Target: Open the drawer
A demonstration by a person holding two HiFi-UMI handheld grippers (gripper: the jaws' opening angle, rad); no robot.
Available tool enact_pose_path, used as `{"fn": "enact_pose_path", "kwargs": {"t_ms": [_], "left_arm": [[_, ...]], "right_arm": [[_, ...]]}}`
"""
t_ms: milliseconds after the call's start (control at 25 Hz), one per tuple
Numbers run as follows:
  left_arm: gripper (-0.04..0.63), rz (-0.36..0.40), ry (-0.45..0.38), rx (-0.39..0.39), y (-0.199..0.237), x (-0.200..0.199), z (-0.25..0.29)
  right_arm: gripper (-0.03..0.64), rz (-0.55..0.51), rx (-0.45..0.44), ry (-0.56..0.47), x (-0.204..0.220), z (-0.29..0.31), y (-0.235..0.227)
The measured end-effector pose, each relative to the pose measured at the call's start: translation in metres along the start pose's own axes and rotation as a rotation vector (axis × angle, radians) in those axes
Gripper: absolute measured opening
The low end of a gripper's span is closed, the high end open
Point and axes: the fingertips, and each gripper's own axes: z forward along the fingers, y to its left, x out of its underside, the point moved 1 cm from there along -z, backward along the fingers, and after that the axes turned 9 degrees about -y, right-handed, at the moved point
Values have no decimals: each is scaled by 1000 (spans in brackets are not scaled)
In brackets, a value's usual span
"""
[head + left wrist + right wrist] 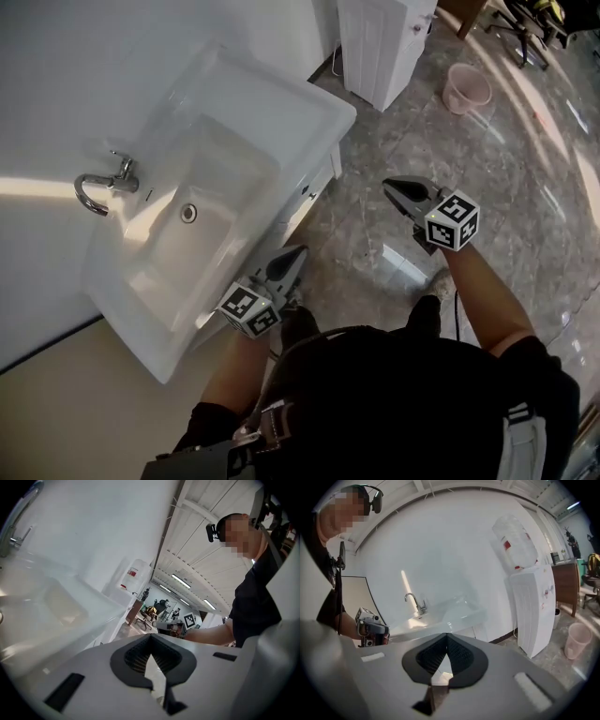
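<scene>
Two pairs of fingers are pressed together, empty. The left gripper hangs just beside the front edge of the sink. The right gripper is farther out from the sink, over the marble floor. Each carries a cube of square black-and-white markers. The drawer sits under the sink, front closed. Beyond the sink stand a white water dispenser, the red label on its bottle unreadable, and a pink bucket.

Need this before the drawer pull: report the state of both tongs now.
Left tongs: closed, holding nothing.
Right tongs: closed, holding nothing.
</scene>
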Motion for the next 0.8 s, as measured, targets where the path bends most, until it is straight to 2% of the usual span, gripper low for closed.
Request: {"fn": "enact_pose_path", "kwargs": {"t_ms": [240, 480, 640, 800], "left_arm": [[0, -25, 5, -75, 48, 63, 34], [0, -57, -19, -135, 103, 136, 58], [0, -76, 13, -150, 125, 181, 60], [0, -64, 43, -167, 152, 216, 56]], "right_arm": [[2, 28, -78, 58, 91, 62, -40], [10, -12, -107, 143, 191, 111, -73], [27, -33, -116, 162, 250, 126, -84], [55, -37, -126, 165, 310, 145, -92]]}}
